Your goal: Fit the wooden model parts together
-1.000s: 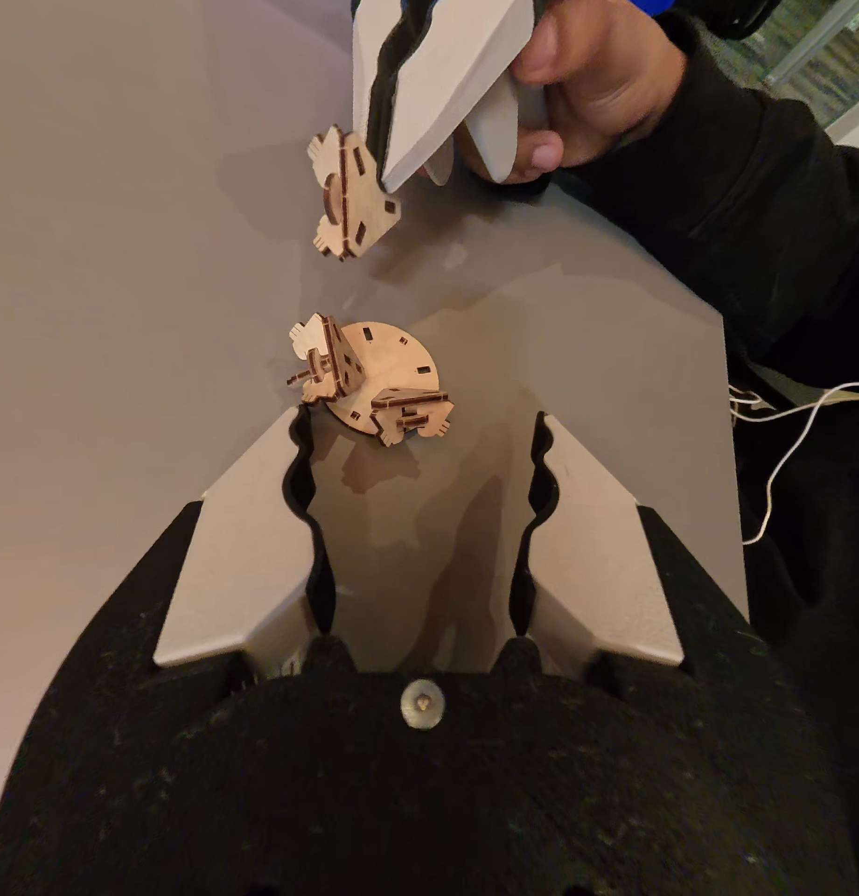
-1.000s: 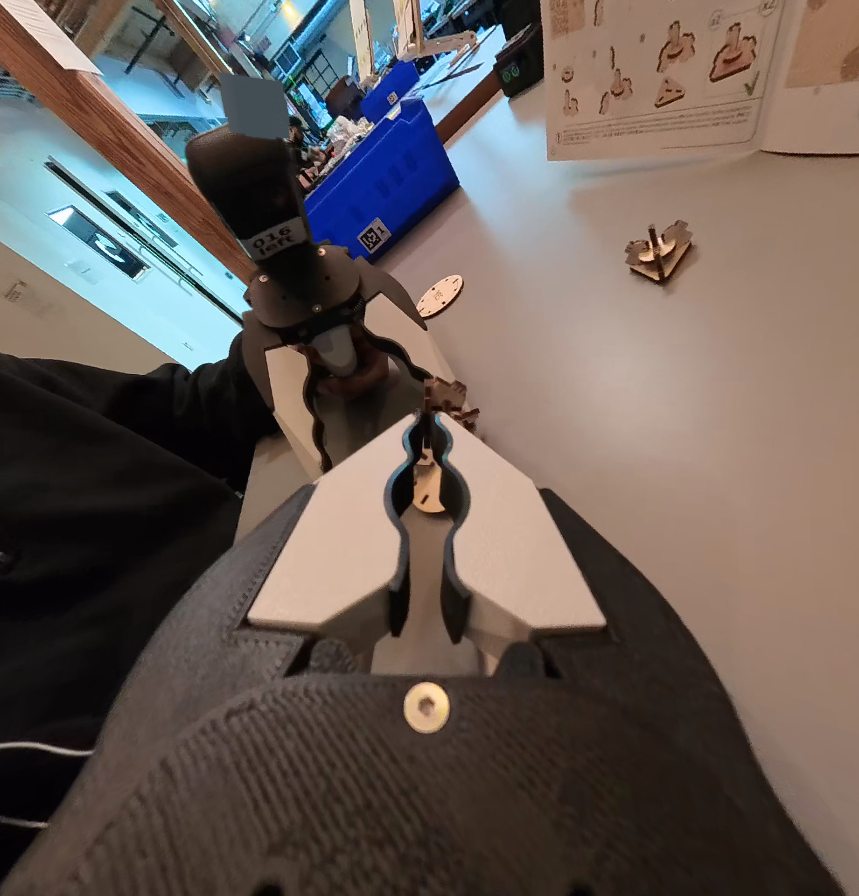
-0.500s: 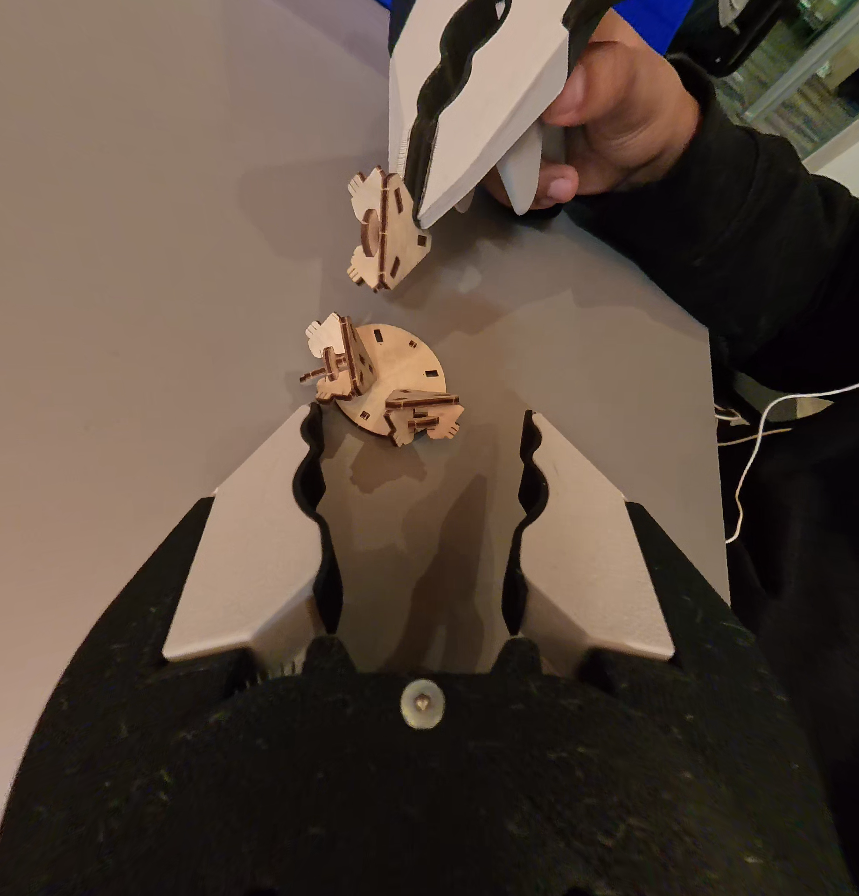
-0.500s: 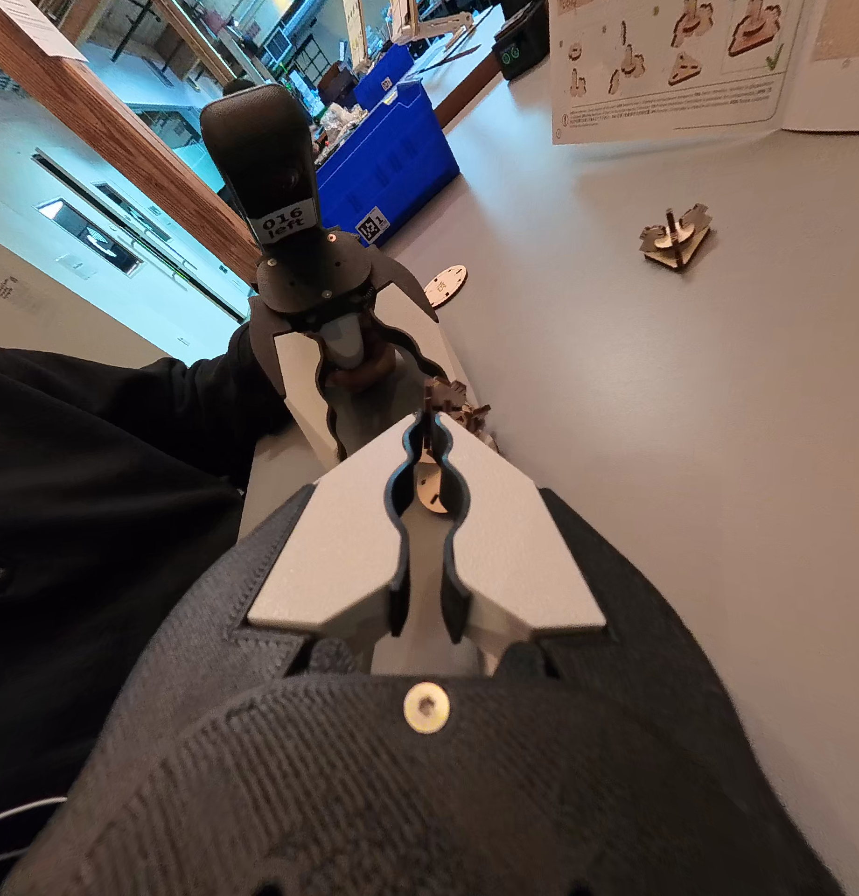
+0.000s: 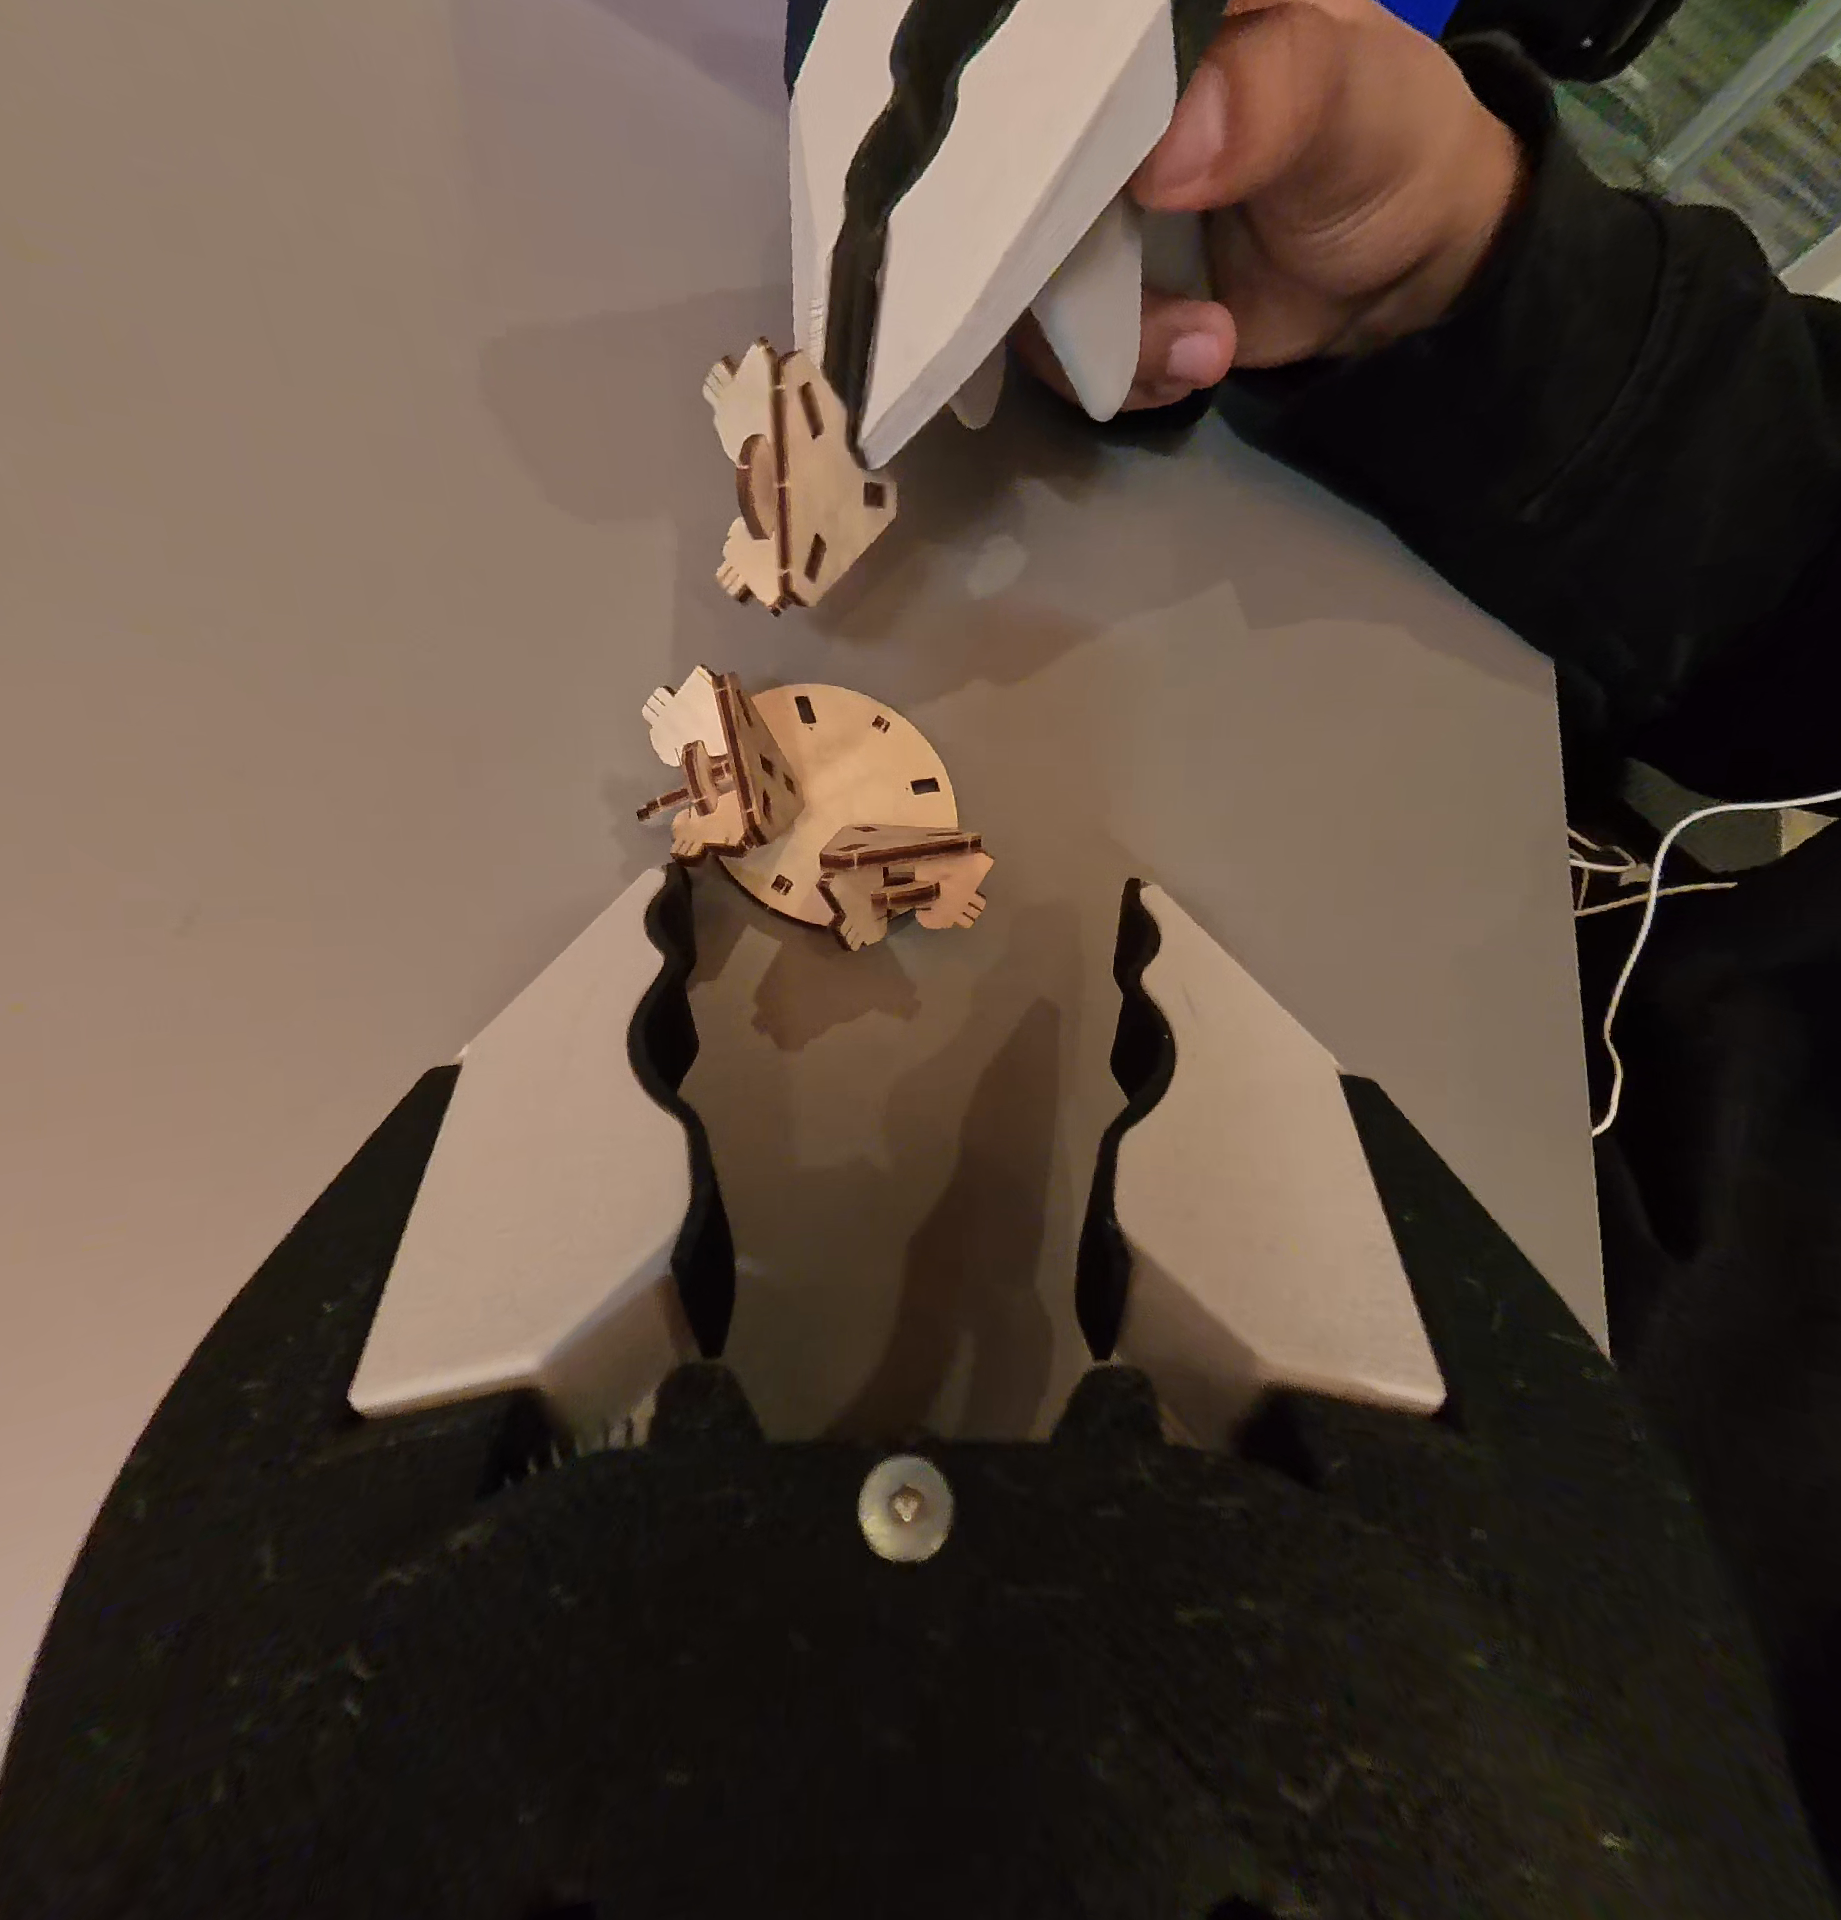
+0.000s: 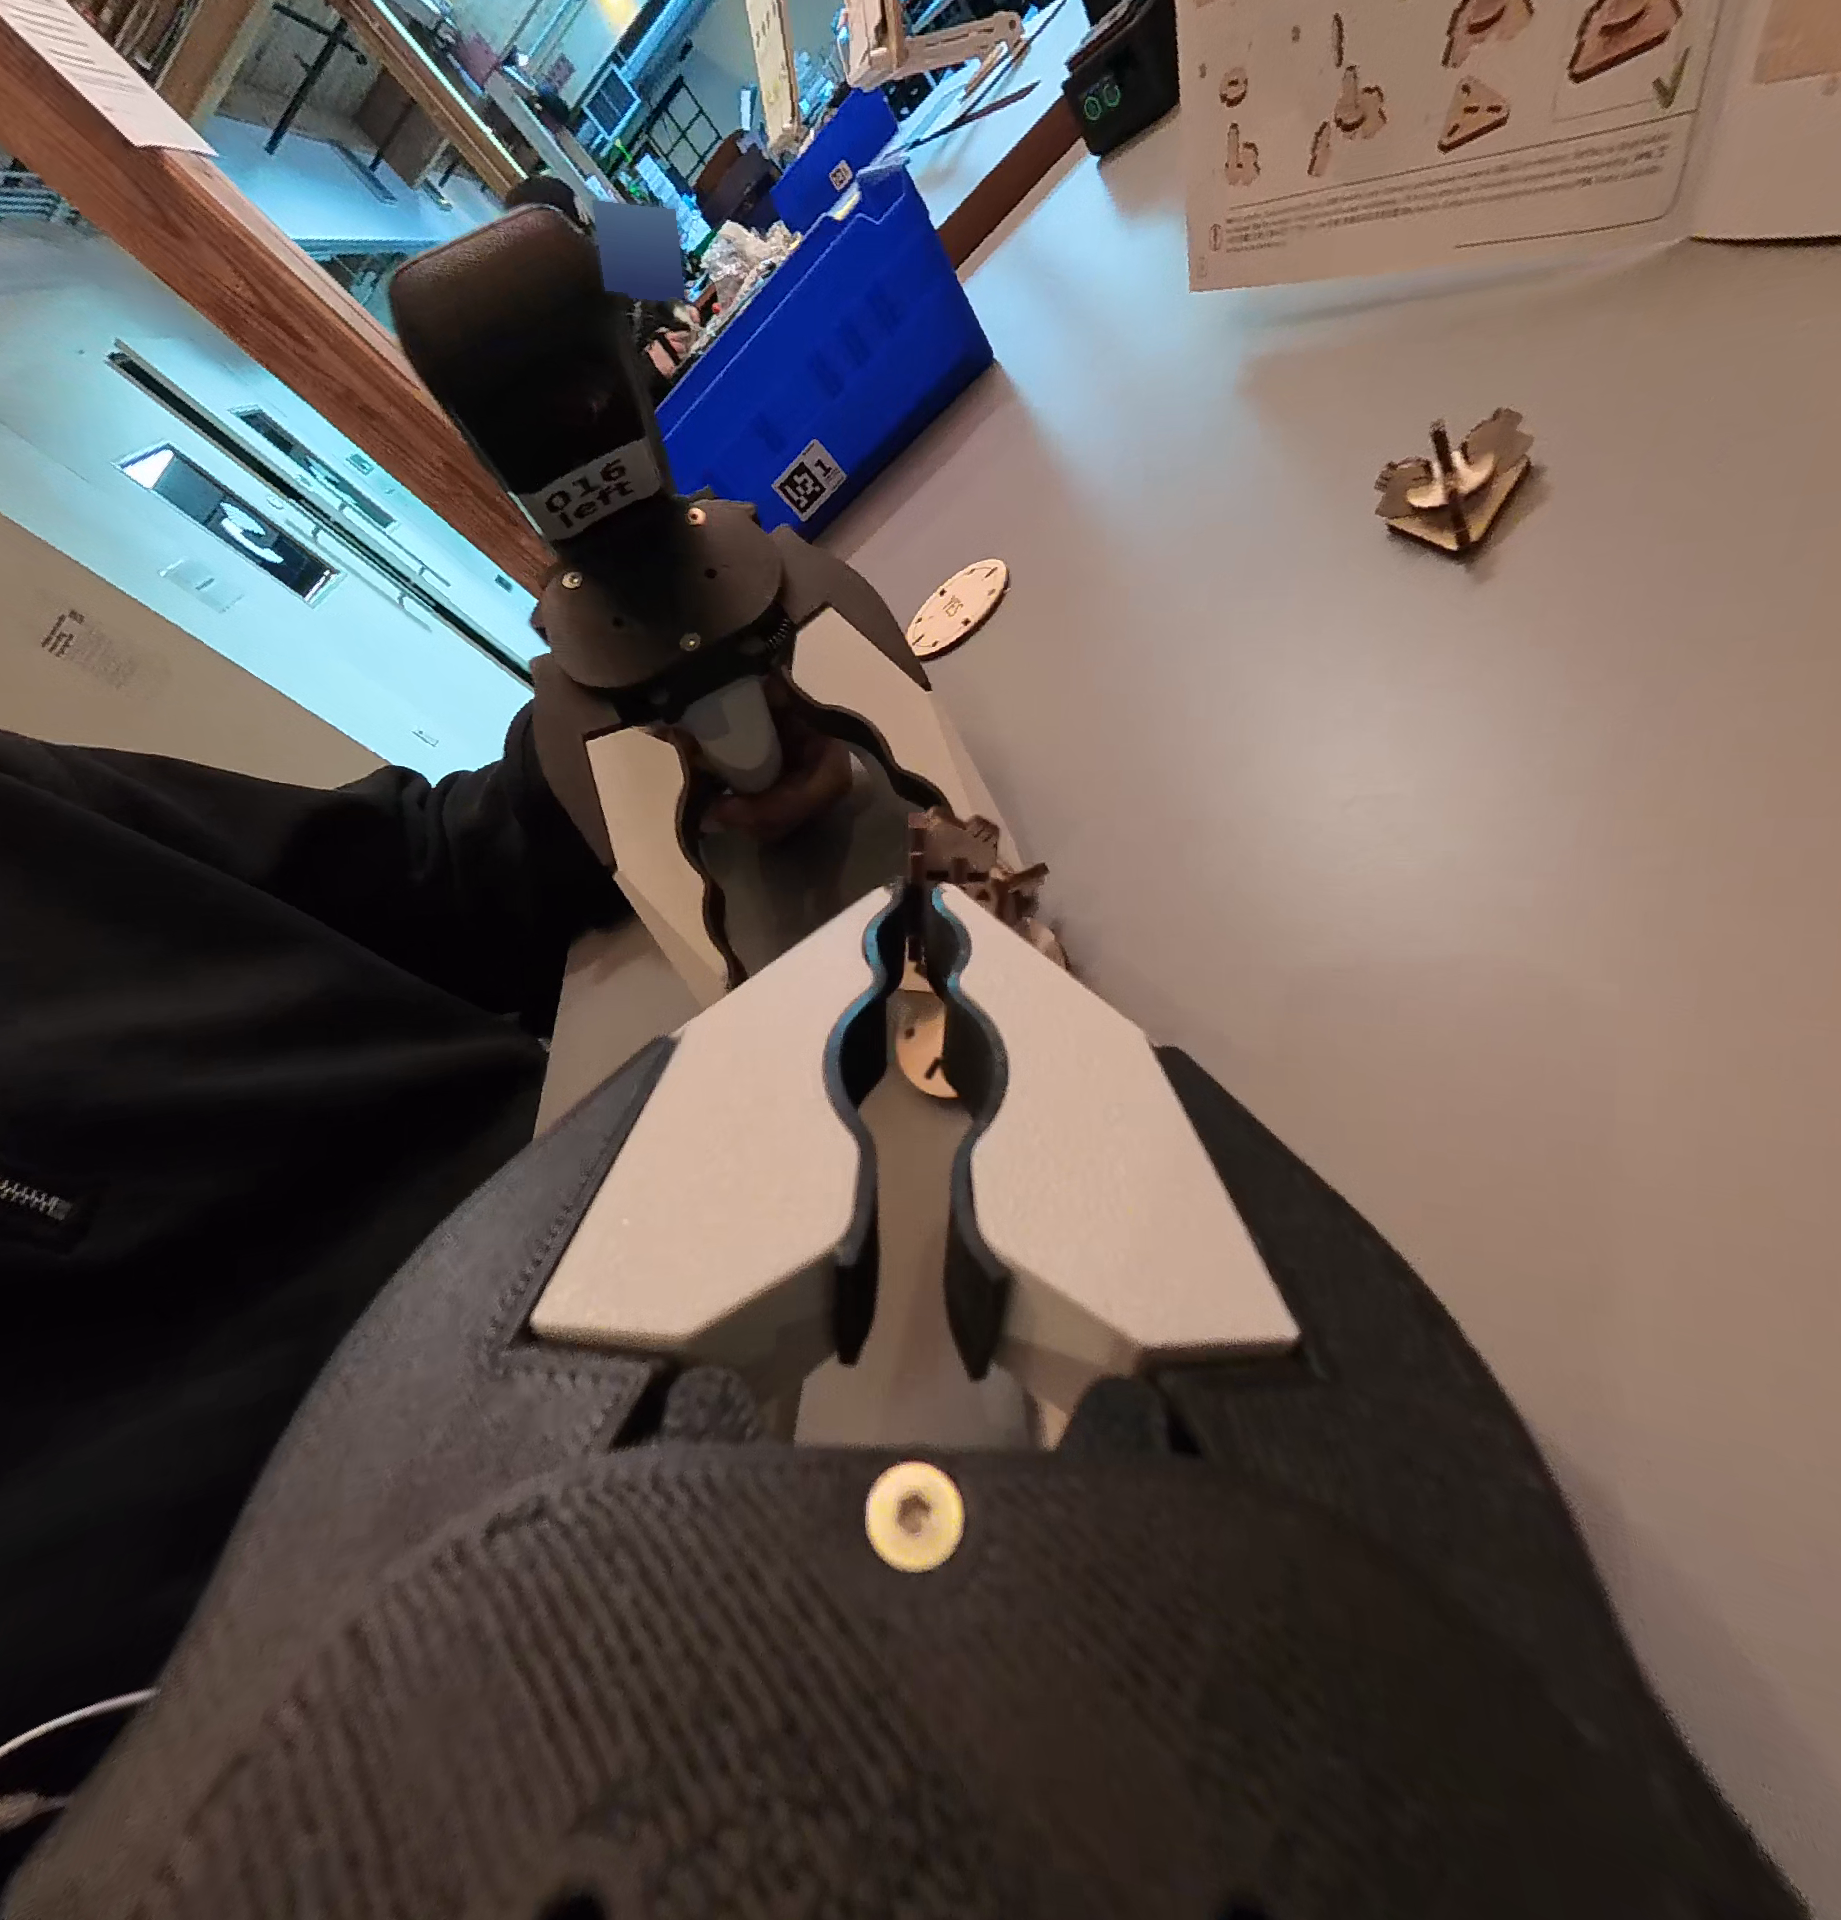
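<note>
My right gripper (image 6: 911,904) is shut on a small triangular wooden piece (image 6: 924,1049) with a round washer on it. In the left wrist view the right gripper (image 5: 843,410) comes in from the top and holds that piece (image 5: 802,499) in the air just beyond a round wooden disc (image 5: 854,779). The disc lies on the grey table (image 5: 272,623) and carries two similar triangular wooden pieces standing on it. My left gripper (image 5: 905,894) is open and empty, with its left fingertip (image 5: 672,894) close by the disc's near edge.
A second round wooden disc (image 6: 957,621) and another triangular wooden assembly (image 6: 1456,494) lie farther off on the table. A printed instruction sheet (image 6: 1435,135) and a blue bin (image 6: 822,416) stand beyond. The table edge (image 5: 1581,987) and a white cable (image 5: 1643,883) are at the right. Across from one pair of fingers to the other is roughly 7 centimetres.
The right gripper has carried its wooden piece down and closer to the disc. My left gripper's jaws closed a little and it edged nearer the disc.
</note>
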A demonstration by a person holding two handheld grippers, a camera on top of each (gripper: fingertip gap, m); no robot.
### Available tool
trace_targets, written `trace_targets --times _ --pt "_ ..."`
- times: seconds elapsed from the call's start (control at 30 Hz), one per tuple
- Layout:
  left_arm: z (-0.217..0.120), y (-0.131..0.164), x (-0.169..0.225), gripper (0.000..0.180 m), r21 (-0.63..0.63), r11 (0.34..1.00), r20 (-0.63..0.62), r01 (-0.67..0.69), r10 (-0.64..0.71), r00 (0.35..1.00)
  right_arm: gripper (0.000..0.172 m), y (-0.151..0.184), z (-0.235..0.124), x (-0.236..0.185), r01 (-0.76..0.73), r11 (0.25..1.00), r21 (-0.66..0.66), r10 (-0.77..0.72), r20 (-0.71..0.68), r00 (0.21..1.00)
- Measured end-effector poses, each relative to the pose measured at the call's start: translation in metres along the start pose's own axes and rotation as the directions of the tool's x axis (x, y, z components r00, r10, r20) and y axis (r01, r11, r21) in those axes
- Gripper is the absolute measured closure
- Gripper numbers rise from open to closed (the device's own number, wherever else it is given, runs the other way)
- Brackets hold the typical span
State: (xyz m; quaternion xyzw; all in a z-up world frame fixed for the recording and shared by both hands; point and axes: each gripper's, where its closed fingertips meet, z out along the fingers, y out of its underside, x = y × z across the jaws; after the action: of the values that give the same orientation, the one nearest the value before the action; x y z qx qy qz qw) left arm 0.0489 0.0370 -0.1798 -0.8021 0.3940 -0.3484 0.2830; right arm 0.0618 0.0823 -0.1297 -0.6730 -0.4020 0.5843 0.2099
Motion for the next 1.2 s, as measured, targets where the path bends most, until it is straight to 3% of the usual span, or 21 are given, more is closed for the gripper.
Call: trace_targets --times 0.2,0.43,0.6,0.73,0.93,1.07,1.2 --pt "0.0 0.001 0.001 0.1 -0.004 1.0 0.001 -0.008 0.008 1.0 0.172 -0.001 -0.003 -0.009 0.074 0.997 -0.015 -0.074 0.017 0.997" --pt "0.002 0.005 0.011 0.1 -0.026 0.999 -0.025 -0.046 0.045 0.999 0.172 -0.004 -0.011 -0.036 0.268 0.963 0.007 -0.267 0.089 0.96" --pt "0.004 0.007 0.019 0.105 -0.04 0.996 -0.058 -0.075 0.072 0.996 0.172 -0.009 -0.019 -0.025 0.14 0.99 0.004 -0.14 0.052 0.989" --pt "0.003 0.005 0.017 0.107 -0.029 0.999 -0.066 -0.043 0.041 0.997 0.172 0.003 -0.02 -0.011 0.008 0.969 -0.245 -0.02 -0.048 0.999" --pt "0.003 0.004 0.016 0.108 -0.021 1.0 -0.076 -0.019 0.017 0.997 0.172 0.03 -0.014 -0.007 -0.056 0.794 -0.605 -0.003 -0.097 0.995" --pt "0.004 0.004 0.015 0.109 -0.022 1.0 -0.07 -0.022 0.02 0.997 0.171 0.041 -0.011 -0.001 -0.089 0.703 -0.705 0.022 -0.104 0.994" --pt "0.004 0.004 0.015 0.109 -0.024 0.999 -0.065 -0.027 0.025 0.998 0.171 0.045 -0.011 0.004 -0.091 0.666 -0.74 0.027 -0.099 0.995"
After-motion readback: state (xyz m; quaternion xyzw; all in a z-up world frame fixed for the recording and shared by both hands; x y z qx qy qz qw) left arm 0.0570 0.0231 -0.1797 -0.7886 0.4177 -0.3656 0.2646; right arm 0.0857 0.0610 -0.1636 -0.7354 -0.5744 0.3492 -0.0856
